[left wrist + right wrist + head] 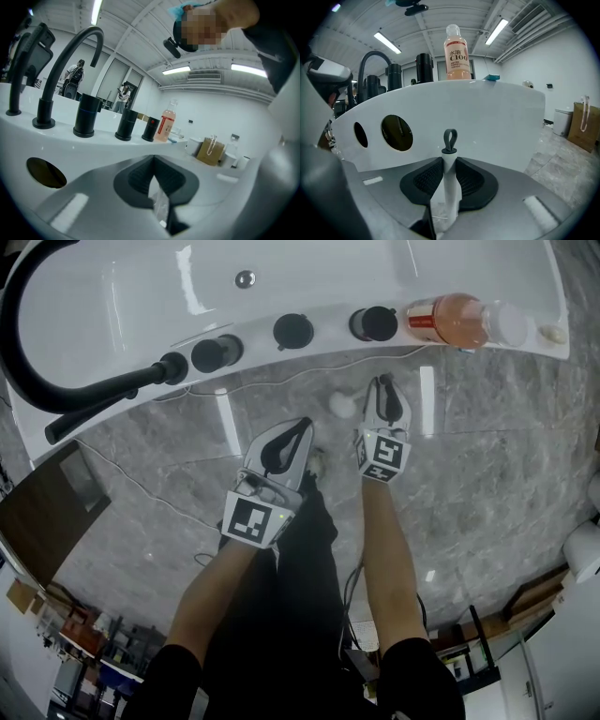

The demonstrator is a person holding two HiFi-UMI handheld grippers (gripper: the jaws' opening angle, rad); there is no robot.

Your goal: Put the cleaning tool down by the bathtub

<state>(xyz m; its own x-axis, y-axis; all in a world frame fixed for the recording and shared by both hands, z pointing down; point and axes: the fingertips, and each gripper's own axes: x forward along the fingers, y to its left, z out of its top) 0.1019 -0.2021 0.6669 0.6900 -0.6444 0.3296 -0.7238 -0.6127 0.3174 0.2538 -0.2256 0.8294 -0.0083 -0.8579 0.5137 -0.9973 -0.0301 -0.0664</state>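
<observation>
The cleaning tool [450, 180] is a white handle ending in a grey loop [449, 139]. It stands upright between the jaws of my right gripper [450, 161], which is shut on it. That gripper [382, 385] hangs over the marble floor, close to the white bathtub's [309, 282] outer wall [487, 112]. The tool's lower end is hidden. A small white round shape [342, 405] lies just left of the right gripper; I cannot tell what it is. My left gripper [298, 432] is shut and holds nothing, a little further back from the tub [154, 161].
On the tub rim stand black knobs [293, 331], a curved black faucet [70, 51] and a bottle of orange liquid [459, 320]. Thin cables [141, 486] cross the floor. A brown paper bag [583, 124] stands to the right. The person's legs are below the grippers.
</observation>
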